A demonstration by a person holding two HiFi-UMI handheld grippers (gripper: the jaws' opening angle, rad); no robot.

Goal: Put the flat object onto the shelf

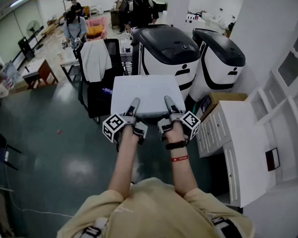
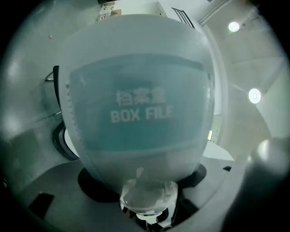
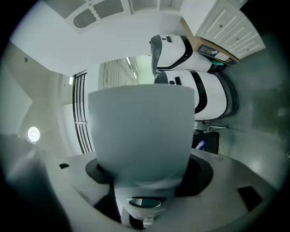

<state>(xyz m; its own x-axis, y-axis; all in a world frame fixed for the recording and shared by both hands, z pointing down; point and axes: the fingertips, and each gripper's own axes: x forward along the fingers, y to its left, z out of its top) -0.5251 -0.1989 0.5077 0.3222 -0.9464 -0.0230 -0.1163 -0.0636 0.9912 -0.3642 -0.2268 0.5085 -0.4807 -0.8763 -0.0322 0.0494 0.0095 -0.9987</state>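
Both claws are clamped on the file's near edge, left claw (image 1: 134, 107) toward its left corner, right claw (image 1: 168, 105) toward its right, jaws set wide across its thickness. File (image 1: 140, 89) is held flat in the air ahead of the person, reaching away from the claws, above the floor and short of two white machines (image 1: 185, 51). Shelf (image 1: 280, 99) lies off to the right, beyond a white drawer cabinet (image 1: 237, 137). Right claw is nearer to it. Likely a rightward swing comes next, file's right edge leading.

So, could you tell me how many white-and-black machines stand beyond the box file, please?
2: one machine directly beyond the box file, the other machine right of it. More may be hidden.
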